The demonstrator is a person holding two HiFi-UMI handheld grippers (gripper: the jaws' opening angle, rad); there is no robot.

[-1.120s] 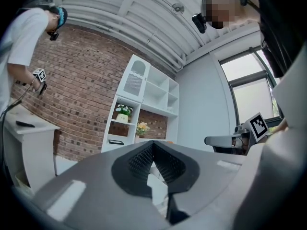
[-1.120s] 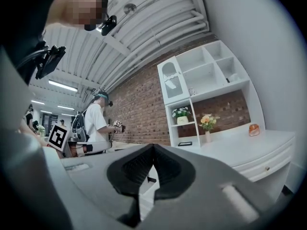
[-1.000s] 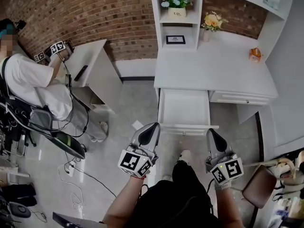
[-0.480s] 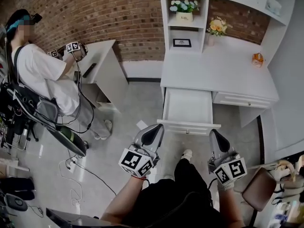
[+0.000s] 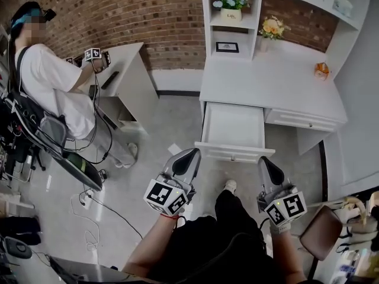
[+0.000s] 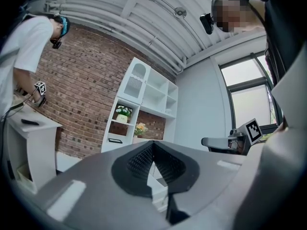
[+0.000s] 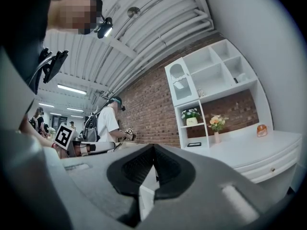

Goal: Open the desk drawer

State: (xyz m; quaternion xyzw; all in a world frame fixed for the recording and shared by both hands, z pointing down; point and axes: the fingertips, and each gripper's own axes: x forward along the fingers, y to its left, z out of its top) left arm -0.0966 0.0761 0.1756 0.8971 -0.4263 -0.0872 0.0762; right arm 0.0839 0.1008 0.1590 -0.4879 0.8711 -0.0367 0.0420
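Note:
The white desk (image 5: 272, 84) has its left drawer (image 5: 234, 128) pulled out, and the inside looks bare. The drawer's front panel (image 5: 234, 153) faces me. My left gripper (image 5: 193, 153) is held level just left of that front panel, shut and empty. My right gripper (image 5: 262, 160) hangs just below the panel's right end, also shut with nothing in it; neither touches the drawer. In the left gripper view the left gripper (image 6: 153, 143) has its jaws closed together, pointing toward the shelf unit. The right gripper (image 7: 153, 146) likewise shows closed jaws.
A second, closed drawer (image 5: 302, 121) sits to the right. The shelf unit (image 5: 232, 22) holds flowers and a small frame. A seated person (image 5: 53, 93) works at a small white table (image 5: 121, 70) on the left. Cables (image 5: 95, 218) lie on the floor; a brown stool (image 5: 323, 232) stands at right.
Both grippers have drifted a little, level, together with my head. The drawer stays pulled out the same amount and both sets of jaws stay closed.

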